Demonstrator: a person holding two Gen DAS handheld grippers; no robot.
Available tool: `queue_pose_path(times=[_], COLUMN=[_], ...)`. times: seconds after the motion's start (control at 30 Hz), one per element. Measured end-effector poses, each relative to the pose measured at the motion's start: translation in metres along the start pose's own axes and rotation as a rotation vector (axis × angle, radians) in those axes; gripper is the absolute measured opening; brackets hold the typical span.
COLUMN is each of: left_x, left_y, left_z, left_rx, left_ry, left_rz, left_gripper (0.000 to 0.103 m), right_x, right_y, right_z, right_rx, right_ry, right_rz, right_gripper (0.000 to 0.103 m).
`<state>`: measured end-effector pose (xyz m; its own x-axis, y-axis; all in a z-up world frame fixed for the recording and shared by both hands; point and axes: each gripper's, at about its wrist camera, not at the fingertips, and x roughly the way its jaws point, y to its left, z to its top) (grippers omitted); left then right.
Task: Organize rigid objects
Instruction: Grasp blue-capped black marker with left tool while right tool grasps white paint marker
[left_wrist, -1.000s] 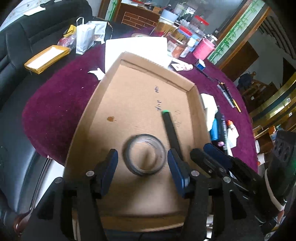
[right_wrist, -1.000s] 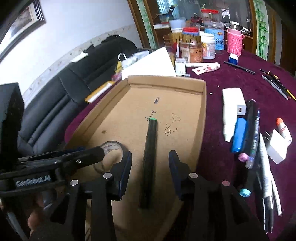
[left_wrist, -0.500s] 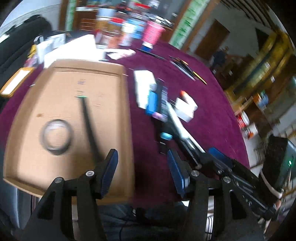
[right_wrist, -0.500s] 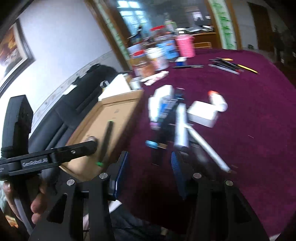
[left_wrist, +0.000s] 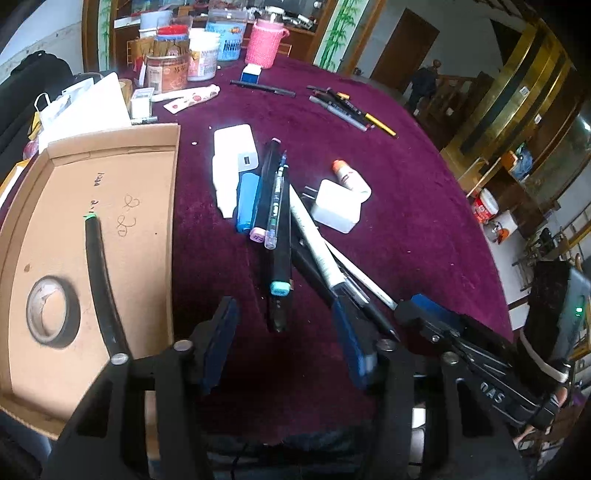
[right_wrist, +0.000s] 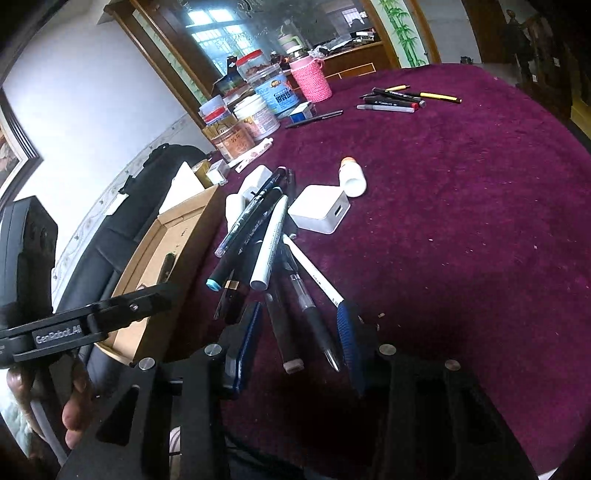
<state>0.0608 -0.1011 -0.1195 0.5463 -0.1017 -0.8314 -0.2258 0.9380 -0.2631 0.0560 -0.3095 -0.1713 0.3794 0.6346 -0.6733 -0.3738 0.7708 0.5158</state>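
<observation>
The left tool (left_wrist: 284, 343), jaws apart and empty after just closing a little, hovers over a pen pile (left_wrist: 284, 229); the cardboard tray (left_wrist: 147, 206) fills the frame's left.

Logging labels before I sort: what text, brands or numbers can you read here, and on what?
"GenRobot.AI": on the left gripper arm, right wrist view.
Handwritten loops like "88": on the cardboard tray floor; other scribbles there unreadable.
Blue tub, orange jar labels: print too blurred.
Pen pile barrel print: too small.
</observation>
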Motion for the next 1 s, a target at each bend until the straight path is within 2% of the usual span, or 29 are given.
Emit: queue_pose_path(times=[0.1, 0.17, 0.23, 0.3, 0.33, 0.37, 0.53, 0.67, 0.87, 0.97, 1.0], left_x=[0.014, 0.024, 0.032, 0.041, 0.044, 0.046, 0.037, 0.024, 0.005, 0.004, 0.005], left_y=[0.0, 0.001, 0.002, 0.003, 0.005, 0.006, 0.009, 0.017, 0.029, 0.029, 0.029], left_z=[0.008, 0.013, 0.016, 0.019, 0.02, 0.02, 0.011, -0.002, -0.022, -0.024, -0.025], left_rx=[0.0, 0.002, -0.002, -0.005, -0.011, -0.016, -0.023, -0.034, -0.057, -0.058, -0.057], left_ry=[0.016, 0.026, 0.043, 0.059, 0.065, 0.075, 0.069, 0.088, 0.087, 0.085, 0.088], left_rz=[0.002, 0.016, 0.004, 0.007, 0.01, -0.001, -0.035, -0.059, -0.083, -0.087, -0.088], left_gripper=[0.045, 0.044, 0.031, 0.024, 0.014, 0.012, 0.011, 0.011, 0.012, 0.012, 0.012], right_x=[0.008, 0.013, 0.017, 0.021, 0.024, 0.027, 0.048, 0.069, 0.095, 0.107, 0.11], right_y=[0.005, 0.009, 0.012, 0.014, 0.015, 0.016, 0.02, 0.028, 0.04, 0.047, 0.048], right_z=[0.005, 0.009, 0.014, 0.017, 0.02, 0.023, 0.038, 0.049, 0.059, 0.061, 0.062], right_rx=[-0.018, -0.027, -0.03, -0.031, -0.031, -0.03, -0.019, -0.031, -0.059, -0.094, -0.102], right_ry=[0.005, 0.003, 0.009, 0.015, 0.016, 0.021, 0.055, 0.09, 0.132, 0.152, 0.157], right_rz=[0.012, -0.009, -0.018, -0.022, -0.03, -0.038, -0.047, -0.054, -0.061, -0.094, -0.115], right_gripper=[0.035, 0.035, 0.035, 0.035, 0.035, 0.035, 0.034, 0.025, 0.023, 0.023, 0.019])
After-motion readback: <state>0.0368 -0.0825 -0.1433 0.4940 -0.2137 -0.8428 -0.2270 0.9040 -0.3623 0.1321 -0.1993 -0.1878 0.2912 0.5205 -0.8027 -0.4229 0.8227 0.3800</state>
